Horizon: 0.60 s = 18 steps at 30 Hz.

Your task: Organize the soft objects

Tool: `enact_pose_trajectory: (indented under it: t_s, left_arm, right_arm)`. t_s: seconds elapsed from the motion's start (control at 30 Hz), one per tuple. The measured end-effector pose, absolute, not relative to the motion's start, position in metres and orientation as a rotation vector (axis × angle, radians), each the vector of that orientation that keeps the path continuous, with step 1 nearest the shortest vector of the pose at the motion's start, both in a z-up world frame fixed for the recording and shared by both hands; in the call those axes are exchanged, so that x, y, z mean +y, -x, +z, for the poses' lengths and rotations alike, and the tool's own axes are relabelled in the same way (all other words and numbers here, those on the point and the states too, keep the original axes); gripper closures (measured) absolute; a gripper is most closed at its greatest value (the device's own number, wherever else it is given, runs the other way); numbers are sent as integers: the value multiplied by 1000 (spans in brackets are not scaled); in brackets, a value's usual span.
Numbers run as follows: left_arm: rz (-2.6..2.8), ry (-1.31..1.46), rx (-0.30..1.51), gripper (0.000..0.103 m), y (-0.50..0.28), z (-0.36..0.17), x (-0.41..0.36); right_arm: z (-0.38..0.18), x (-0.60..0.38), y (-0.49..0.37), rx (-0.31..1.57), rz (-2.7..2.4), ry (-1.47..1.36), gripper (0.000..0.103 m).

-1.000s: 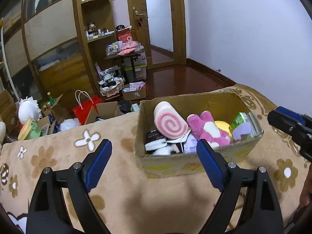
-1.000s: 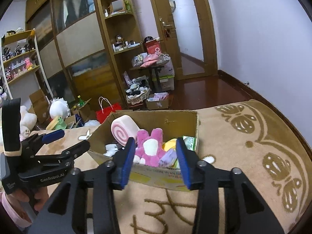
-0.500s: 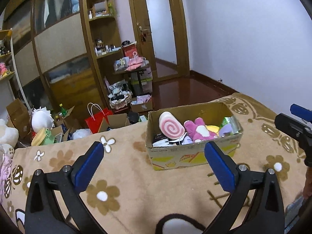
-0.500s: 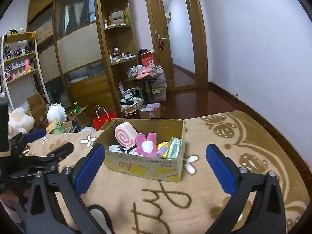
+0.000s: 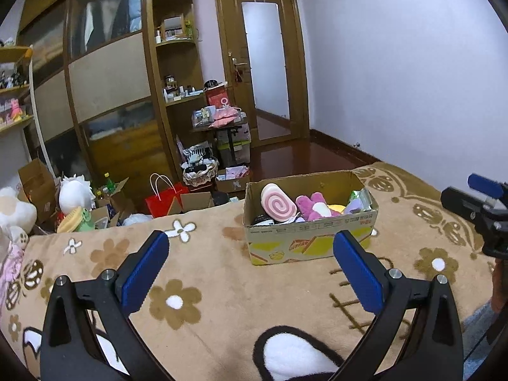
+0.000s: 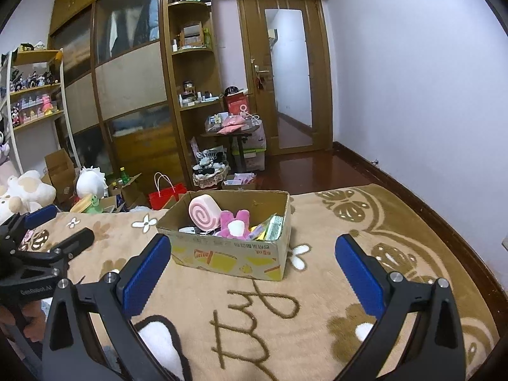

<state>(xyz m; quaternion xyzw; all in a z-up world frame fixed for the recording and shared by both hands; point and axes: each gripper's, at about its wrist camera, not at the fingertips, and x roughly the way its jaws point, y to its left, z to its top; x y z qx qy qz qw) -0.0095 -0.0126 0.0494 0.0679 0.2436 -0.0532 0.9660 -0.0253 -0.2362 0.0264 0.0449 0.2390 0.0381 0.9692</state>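
Left wrist view: the left gripper (image 5: 250,266) is being held fully spread, nothing between its pads, having just been opened while being pulled back from the cardboard box (image 5: 309,241). The right gripper (image 6: 254,268) is likewise being held wide and empty, also freshly opened. The box is sitting on the brown flower blanket (image 5: 206,270), holding the pink swirl plush (image 5: 277,203) and magenta plush (image 5: 312,206); sorting is probably finishing

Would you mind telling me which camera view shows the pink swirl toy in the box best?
The left wrist view: the pink swirl toy faces the camera, spiral fully visible above the rim of the cardboard box. The right wrist view shows the same toy from a corner of the box, slightly smaller and turned a little aside.
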Motion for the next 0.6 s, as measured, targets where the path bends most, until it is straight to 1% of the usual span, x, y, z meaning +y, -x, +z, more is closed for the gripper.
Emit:
enact_pose_trajectory:
  t_s: [0.6]
  left_arm:
    - [-123, -107, 543, 1, -10, 18, -4]
  right_arm:
    - [8, -239, 14, 528, 22, -67, 0]
